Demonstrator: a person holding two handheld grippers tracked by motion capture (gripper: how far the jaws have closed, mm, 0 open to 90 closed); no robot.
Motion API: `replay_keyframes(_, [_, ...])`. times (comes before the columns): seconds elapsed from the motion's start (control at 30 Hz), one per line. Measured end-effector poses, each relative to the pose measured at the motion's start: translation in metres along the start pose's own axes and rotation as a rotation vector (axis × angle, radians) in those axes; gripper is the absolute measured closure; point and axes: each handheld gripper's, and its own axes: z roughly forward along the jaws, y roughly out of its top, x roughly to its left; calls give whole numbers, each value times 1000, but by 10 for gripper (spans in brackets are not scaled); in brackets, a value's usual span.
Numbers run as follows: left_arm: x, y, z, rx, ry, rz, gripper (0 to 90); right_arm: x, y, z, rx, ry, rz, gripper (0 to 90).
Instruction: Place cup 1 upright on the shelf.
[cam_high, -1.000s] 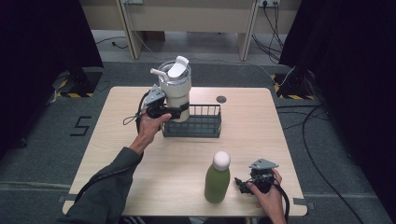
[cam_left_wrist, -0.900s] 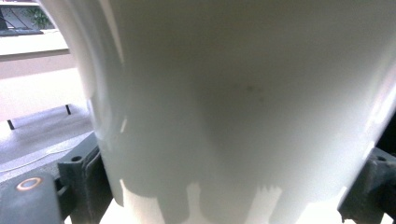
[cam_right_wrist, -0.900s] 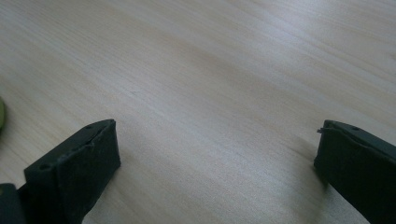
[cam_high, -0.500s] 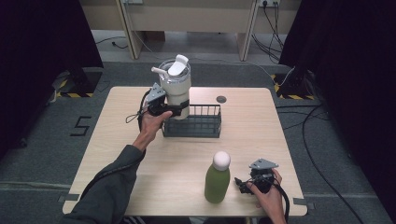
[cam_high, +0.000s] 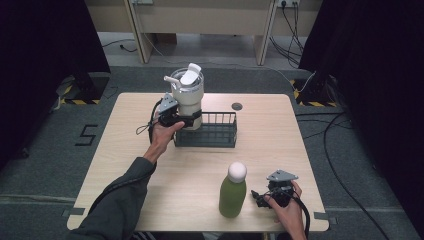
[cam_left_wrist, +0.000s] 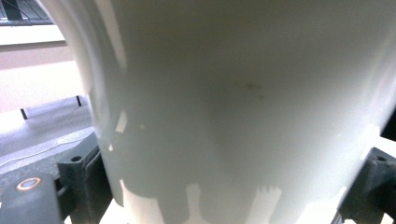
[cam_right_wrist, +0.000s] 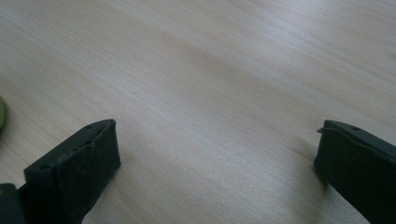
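Note:
A white tumbler with a lid and a side handle stands upright at the left end of a black wire basket. I cannot tell whether its base rests on the basket floor. My left gripper is shut on the tumbler's lower body. In the left gripper view the tumbler's white wall is very close, with a black finger on each side. A green bottle with a round white cap stands near the table's front edge. Just right of it, my right gripper stands open low over bare wood.
The light wooden table has a small dark round inlay behind the basket. Cables trail from both grippers. Desk legs and floor cables lie beyond the far edge, with dark curtains at both sides.

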Motion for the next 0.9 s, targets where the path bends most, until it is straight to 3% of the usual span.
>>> replay_keyframes(0.03, [0,-1,0,-1,2,-5,104,0,0,0,0,0,0,3])
replay_keyframes(0.07, [3,-2,-1,28,3,24,103,0,0,0,0,0,0,3])
replay_keyframes(0.23, [3,-6,0,40,9,34,103,0,0,0,0,0,0,2])
replay_keyframes(0.27, [3,-7,0,42,8,33,103,0,0,0,1,0,0,3])
replay_keyframes(0.3, [1,-9,2,19,4,1,103,0,0,0,1,0,0,2])
replay_keyframes(0.33, [3,-10,0,43,3,26,103,0,0,0,0,1,0,3])
replay_keyframes(0.43, [3,-14,1,46,4,26,103,0,0,0,0,1,-1,2])
replay_keyframes(0.6, [6,-21,2,53,12,12,103,0,0,0,0,1,-1,2])
replay_keyframes(0.63, [4,-23,3,36,11,-15,103,0,0,0,0,1,-1,2])
replay_keyframes(0.67, [6,-24,3,54,12,5,103,0,0,0,-1,1,-5,2])
replay_keyframes(0.9, [5,-26,2,52,16,10,103,0,0,0,-2,1,-7,2])
